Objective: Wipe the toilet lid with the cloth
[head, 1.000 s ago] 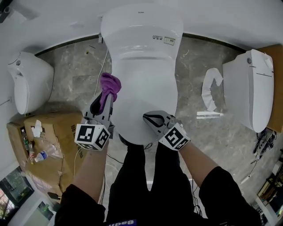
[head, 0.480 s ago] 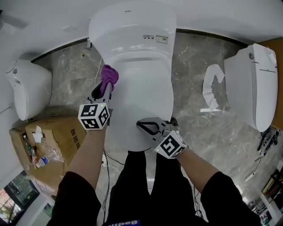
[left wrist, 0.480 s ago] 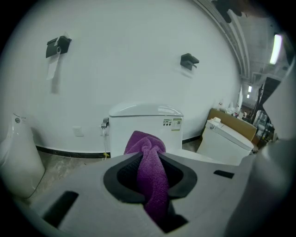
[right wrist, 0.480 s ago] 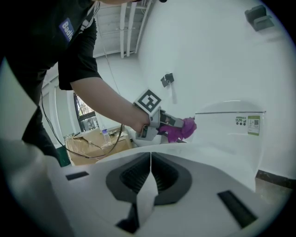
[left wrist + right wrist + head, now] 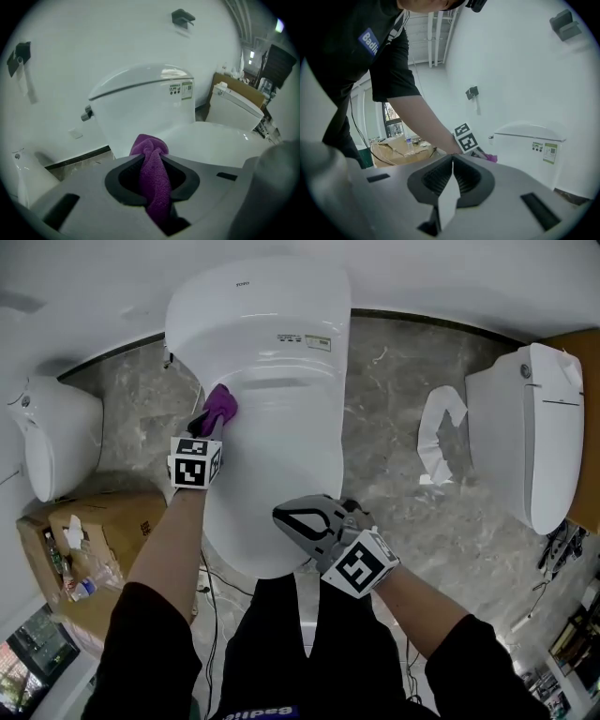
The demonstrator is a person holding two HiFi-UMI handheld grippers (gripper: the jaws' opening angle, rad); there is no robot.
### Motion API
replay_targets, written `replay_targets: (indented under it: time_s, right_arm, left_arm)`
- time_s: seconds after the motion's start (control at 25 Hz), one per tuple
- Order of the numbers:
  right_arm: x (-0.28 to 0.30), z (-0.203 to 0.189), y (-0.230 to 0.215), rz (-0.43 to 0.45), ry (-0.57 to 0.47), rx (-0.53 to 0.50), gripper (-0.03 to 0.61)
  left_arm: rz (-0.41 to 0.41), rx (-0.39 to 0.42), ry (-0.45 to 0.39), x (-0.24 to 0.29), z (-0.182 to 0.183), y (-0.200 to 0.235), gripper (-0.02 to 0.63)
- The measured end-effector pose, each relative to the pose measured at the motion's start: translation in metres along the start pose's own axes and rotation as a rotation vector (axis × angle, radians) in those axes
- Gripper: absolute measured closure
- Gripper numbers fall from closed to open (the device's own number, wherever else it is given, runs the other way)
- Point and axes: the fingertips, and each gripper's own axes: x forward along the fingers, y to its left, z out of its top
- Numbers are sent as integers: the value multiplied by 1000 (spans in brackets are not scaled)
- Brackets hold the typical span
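The closed toilet lid (image 5: pixel 277 474) spreads white and unmarked to the right of the left fingers, so the wiping looks barely begun, with most of its face left to cover. The right gripper (image 5: pixel 298 517) hovers by the lid's front edge, fingers pressed together on nothing. The left gripper (image 5: pixel 210 423) pinches the purple cloth (image 5: pixel 221 407), whose wad bulges just past the fingertips at the lid's rear left edge

Grey marble floor (image 5: pixel 394 418) carried mid toilet (image 5: pixel 272 381), L toilet (image 5: pixel 52 437), R toilet (image 5: pixel 525 437), box (image 5: pixel 103 521) at L, paper strip (image 5: pixel 436 432) btw mid & R.
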Motion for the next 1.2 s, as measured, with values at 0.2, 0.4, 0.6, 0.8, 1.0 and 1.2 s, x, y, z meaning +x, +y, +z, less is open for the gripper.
replay_targets:
  time_s: [0.2,0.4,0.6,0.8,1.0,1.2]
  right_arm:
    - [-28,6,-7,2,-18,8,548]
    - [-59,2,-31,-68,-42,58,548]
    - [-93,-8,-53,-148,-45,87,548]
    - [-123,-20,-63,-205,-31,105,548]
    - [-120,-23,-56,-225,-26,113,548]
    - [-85,-2,-37,-215,-10,91,548]
  left_arm:
    - [9,35,74,25,5,-13,538]
    - [-50,72,58,47,38,-65,538]
    - [-137,98,35,67,71,-138,538]
    - [-224,140,18,80,93,-203,538]
    - [-264,129,19,69,85,-216,538]
    - [-225,82,30,37,49,-162,538]
